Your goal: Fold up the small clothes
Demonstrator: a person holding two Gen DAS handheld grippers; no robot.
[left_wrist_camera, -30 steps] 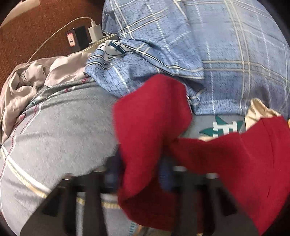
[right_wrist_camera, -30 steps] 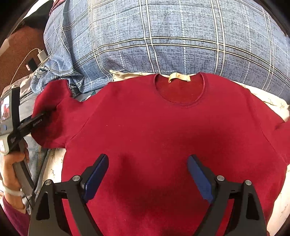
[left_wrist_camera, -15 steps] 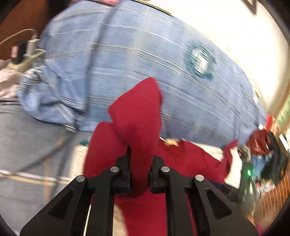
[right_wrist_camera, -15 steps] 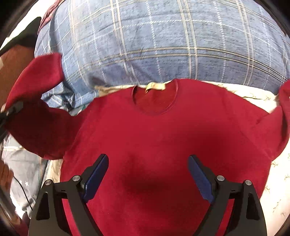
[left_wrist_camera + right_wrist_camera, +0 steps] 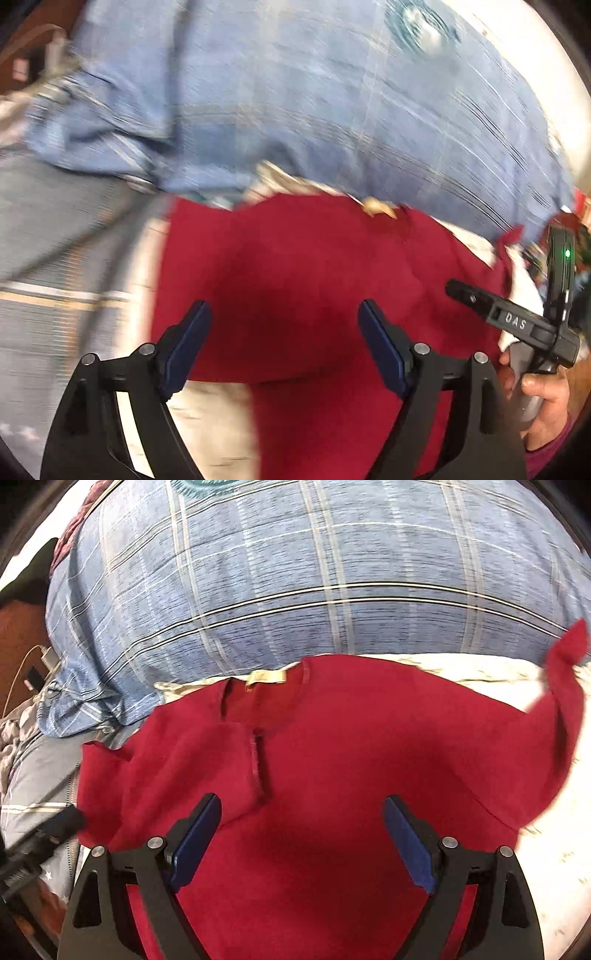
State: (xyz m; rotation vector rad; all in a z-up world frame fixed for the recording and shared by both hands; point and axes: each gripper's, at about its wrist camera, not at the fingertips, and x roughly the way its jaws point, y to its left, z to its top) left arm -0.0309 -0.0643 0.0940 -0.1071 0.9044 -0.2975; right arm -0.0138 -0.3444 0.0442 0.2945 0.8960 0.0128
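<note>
A dark red T-shirt (image 5: 351, 760) lies on the bed, neck with its tan label (image 5: 266, 676) toward the blue plaid pillow. Its left sleeve (image 5: 207, 764) is folded in over the chest. Its right sleeve (image 5: 565, 686) sticks up at the right. My right gripper (image 5: 303, 834) is open and empty just above the shirt's middle. My left gripper (image 5: 284, 336) is open and empty above the shirt (image 5: 314, 280) in the blurred left wrist view. The right gripper's body (image 5: 517, 321) shows there at the right, held by a hand.
A big blue plaid pillow (image 5: 314, 572) lies behind the shirt. A grey striped cover (image 5: 55, 258) lies to the left. A charger and cable (image 5: 44, 657) sit at the far left. The cream patterned sheet (image 5: 554, 849) shows at the right.
My left gripper carried the left sleeve over the chest, opened and let it go. The sleeve now lies folded on the shirt. The right gripper stayed open.
</note>
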